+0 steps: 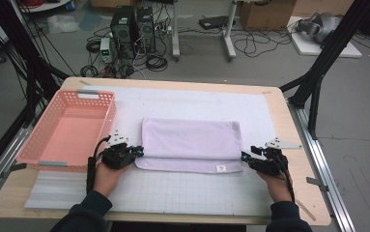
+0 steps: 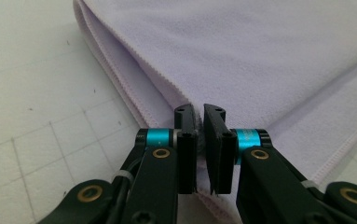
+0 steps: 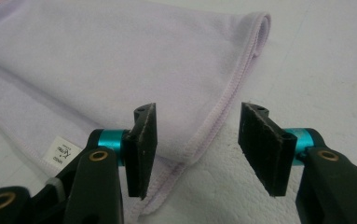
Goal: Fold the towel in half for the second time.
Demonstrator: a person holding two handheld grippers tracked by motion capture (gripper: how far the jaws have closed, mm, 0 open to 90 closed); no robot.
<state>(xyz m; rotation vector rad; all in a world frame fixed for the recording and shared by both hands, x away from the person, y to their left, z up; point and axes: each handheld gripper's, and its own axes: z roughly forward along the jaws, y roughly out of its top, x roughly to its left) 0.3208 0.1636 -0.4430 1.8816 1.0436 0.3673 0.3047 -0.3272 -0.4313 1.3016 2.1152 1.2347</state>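
Black jaws at the bottom of the left gripper view stand pressed almost together on the edge of the folded lilac towel [image 2: 241, 51]; the left gripper [image 2: 199, 140] is pinching the hem. From above, that towel [image 1: 190, 137] lies in the middle of the frame on a white mat [image 1: 187, 193], folded once, its lower layer sticking out along the bottom edge. At its lower right corner the right gripper [image 3: 197, 144] has its jaws spread to either side of the hem, pads not yet touching the cloth.

My judgement: both near corners are being taken for another fold. Next, the right jaws need to close on the hem, then both hands lift together.

A small white label [image 3: 62, 151] is sewn near the hem; its print is too small to read. A pink basket [image 1: 66, 130] stands at left on the table [image 1: 293, 193].
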